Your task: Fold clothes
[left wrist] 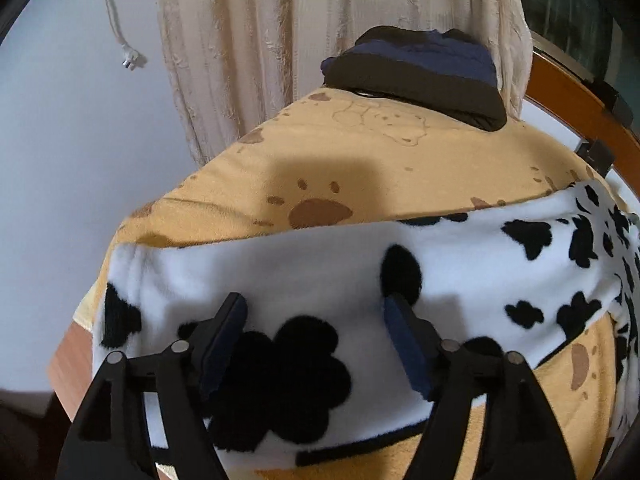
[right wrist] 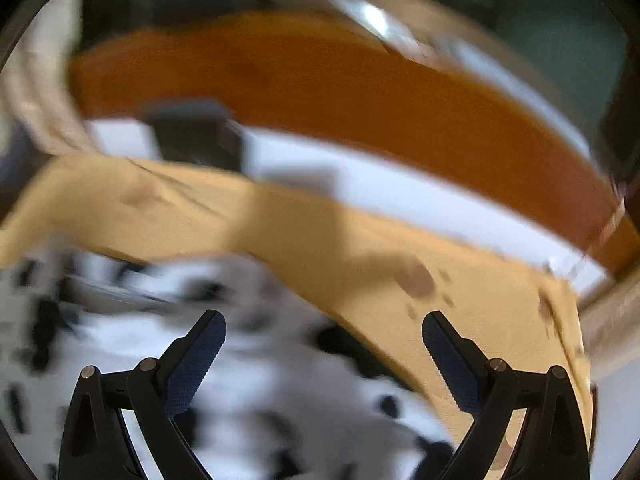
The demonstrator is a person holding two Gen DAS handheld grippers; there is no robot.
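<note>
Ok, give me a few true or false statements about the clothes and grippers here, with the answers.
1. The left gripper is open over the cow-print garment. True.
2. The dark folded pile sits on top of the cow-print garment. False: it lies apart from it, at the far end of the yellow blanket.
3. The right gripper is shut on the cow-print garment. False: its jaws stand wide apart, holding nothing.
4. The cow-print garment lies on the yellow blanket. True.
5. A curtain hangs behind the dark pile. True.
</note>
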